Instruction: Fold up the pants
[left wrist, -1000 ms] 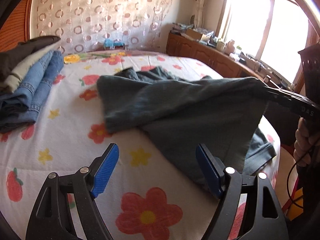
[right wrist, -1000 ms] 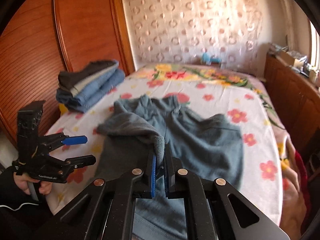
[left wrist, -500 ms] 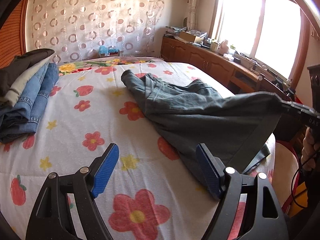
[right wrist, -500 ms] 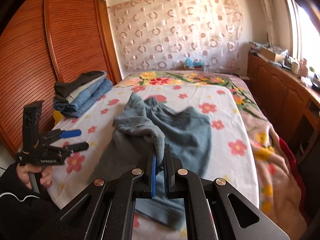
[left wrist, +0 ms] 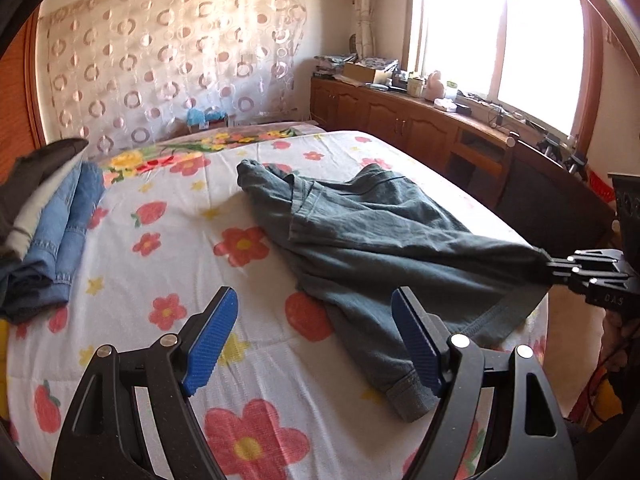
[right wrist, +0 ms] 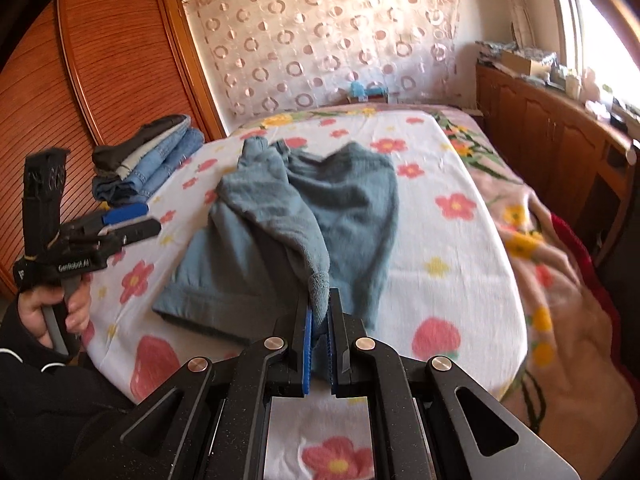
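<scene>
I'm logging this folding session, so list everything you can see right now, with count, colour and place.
pants: one, grey-blue, spread mid-bed, one cuff lifted
folded clothes stack: one, blue denim with grey and dark layers, bed's far left edge
bedspread: one, white with red and yellow flowers, covers the bed
curtain: one, sheer with ring pattern, behind the bed
wardrobe: one, brown wood, left of the bed
cabinet: one, brown wood, cluttered, under the window
left gripper: black, blue pads, open, empty
right gripper: black, shut on the cuff
hand: one, holds the left gripper's handle
</scene>
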Tool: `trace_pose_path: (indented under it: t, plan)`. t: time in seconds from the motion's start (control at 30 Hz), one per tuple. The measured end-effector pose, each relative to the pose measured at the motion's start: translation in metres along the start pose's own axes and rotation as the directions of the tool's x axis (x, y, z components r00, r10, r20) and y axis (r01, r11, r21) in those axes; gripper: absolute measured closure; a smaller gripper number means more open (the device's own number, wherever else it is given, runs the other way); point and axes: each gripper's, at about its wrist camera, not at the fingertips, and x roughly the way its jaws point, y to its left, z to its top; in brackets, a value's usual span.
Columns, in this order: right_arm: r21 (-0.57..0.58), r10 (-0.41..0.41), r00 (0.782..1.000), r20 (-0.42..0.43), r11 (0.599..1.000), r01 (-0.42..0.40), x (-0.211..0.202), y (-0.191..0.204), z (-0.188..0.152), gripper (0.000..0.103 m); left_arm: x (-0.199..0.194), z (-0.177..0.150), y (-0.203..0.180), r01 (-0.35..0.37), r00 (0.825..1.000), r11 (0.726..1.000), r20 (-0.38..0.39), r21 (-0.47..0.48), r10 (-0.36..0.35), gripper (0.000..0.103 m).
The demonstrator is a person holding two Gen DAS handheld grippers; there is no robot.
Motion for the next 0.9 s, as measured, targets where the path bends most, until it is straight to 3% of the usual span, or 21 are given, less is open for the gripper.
trace_pose_path:
  t: [0.47, 0.57, 0.83, 0.9]
  plan:
    - [0.034, 0.001, 0.999, -0.054, 0.999, 0.000, 0.012, -0.011, -0.008, 0.097, 0.016, -0.009, -0.009, 0.028, 0.998, 1.000, -0.048, 0.006, -0.028, 0.023]
    - [0.036, -0.016, 0.999, -0.030, 0.999, 0.017, 0.010, -0.012, -0.007, 0.086, 0.022, -0.012, -0.012, 0.031, 0.997, 1.000, -0.070, 0.005, -0.030, 0.023]
    - [0.030, -0.067, 0.997, 0.031, 0.997, 0.067, -0.003, -0.022, 0.004, 0.070, 0.029, -0.016, -0.012, -0.016, 0.997, 1.000, -0.079, -0.007, 0.015, 0.023]
    - [0.025, -0.069, 0.997, 0.042, 0.997, 0.068, 0.000, -0.022, 0.010, 0.058, 0.033, -0.016, -0.011, -0.027, 0.995, 1.000, -0.093, -0.012, 0.026, 0.023]
